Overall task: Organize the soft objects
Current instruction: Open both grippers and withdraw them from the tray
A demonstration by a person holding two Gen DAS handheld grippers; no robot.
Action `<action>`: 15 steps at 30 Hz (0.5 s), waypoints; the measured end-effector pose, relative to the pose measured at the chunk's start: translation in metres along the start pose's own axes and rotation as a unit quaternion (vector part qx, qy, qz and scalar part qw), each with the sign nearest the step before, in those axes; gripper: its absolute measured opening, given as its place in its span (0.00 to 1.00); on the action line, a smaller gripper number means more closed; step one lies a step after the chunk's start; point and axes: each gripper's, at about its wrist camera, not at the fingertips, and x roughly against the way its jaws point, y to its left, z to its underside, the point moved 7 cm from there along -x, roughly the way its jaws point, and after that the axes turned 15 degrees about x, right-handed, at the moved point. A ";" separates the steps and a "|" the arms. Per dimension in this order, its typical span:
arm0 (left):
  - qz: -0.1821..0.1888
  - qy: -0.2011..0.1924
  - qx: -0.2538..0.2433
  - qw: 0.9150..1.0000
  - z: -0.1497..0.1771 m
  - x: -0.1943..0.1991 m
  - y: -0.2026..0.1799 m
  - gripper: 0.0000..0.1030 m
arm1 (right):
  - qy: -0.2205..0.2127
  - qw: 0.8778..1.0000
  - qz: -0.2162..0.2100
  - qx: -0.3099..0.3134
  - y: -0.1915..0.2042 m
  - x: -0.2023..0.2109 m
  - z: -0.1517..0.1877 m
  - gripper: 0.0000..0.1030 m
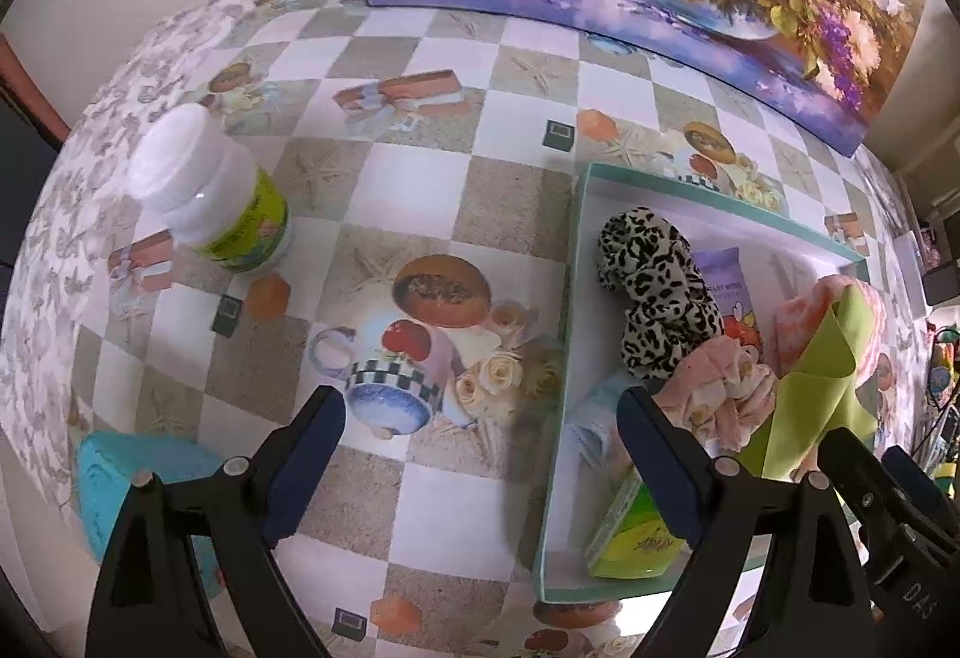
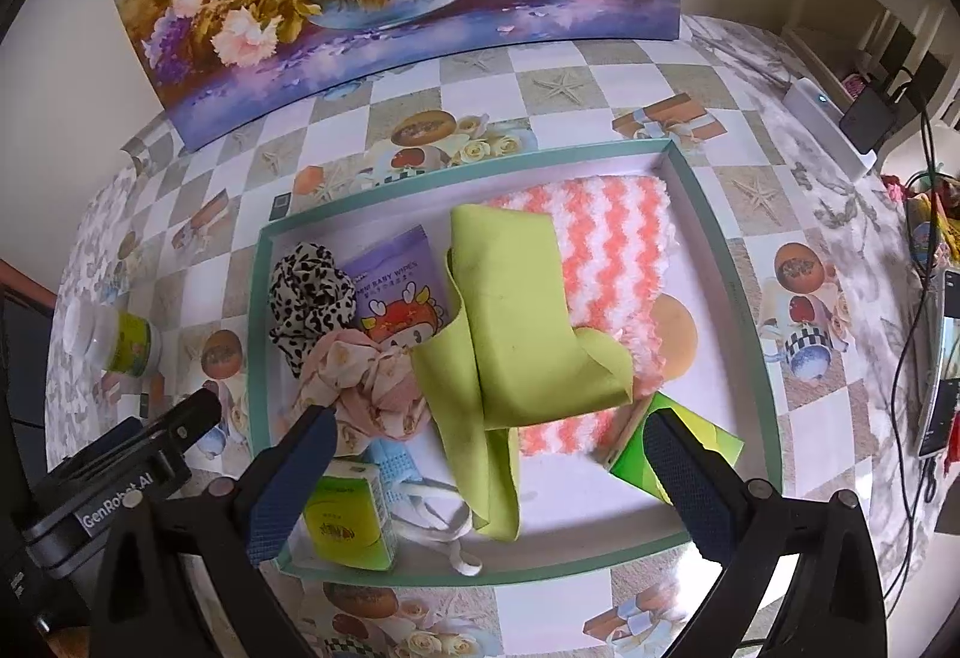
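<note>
Over the teal tray (image 2: pixel 714 214) we've got both grippers hanging with jaws spread wide and nothing in them: right gripper (image 2: pixel 486 454) above the green cloth (image 2: pixel 516 334), left gripper (image 1: pixel 480 448) straddling the tray's left wall. Looks like we're between picks. Inside already: leopard scrunchie (image 2: pixel 309 292), pink scrunchie (image 2: pixel 366 376), baby wipes (image 2: pixel 399 292), coral-and-white towel (image 2: pixel 606 238), tissue pack (image 2: pixel 348 520). Probably next is the turquoise sponge (image 1: pixel 120 478) still out on the table, so the left needs to swing over it.
</note>
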 end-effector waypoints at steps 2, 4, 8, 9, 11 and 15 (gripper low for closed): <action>-0.006 -0.019 -0.004 1.000 0.000 0.009 0.003 0.90 | -0.006 1.000 0.002 0.003 0.002 0.005 0.001 1.00; -0.016 -0.038 -0.009 0.999 0.000 0.018 0.006 0.90 | -0.013 1.000 0.002 0.005 0.005 0.010 0.003 1.00; -0.015 -0.058 -0.007 0.998 0.003 0.033 0.013 0.90 | -0.020 1.000 0.004 0.011 0.011 0.016 0.009 1.00; -0.008 -0.056 -0.003 0.998 0.004 0.034 0.015 0.90 | -0.021 1.000 0.004 0.013 0.013 0.017 0.011 1.00; -0.005 -0.054 0.003 0.999 0.008 0.038 0.020 0.90 | -0.024 1.000 0.004 0.016 0.015 0.020 0.017 1.00; -0.039 -0.076 -0.013 0.996 0.018 0.048 0.029 0.90 | -0.030 0.999 0.011 0.021 0.018 0.025 0.029 1.00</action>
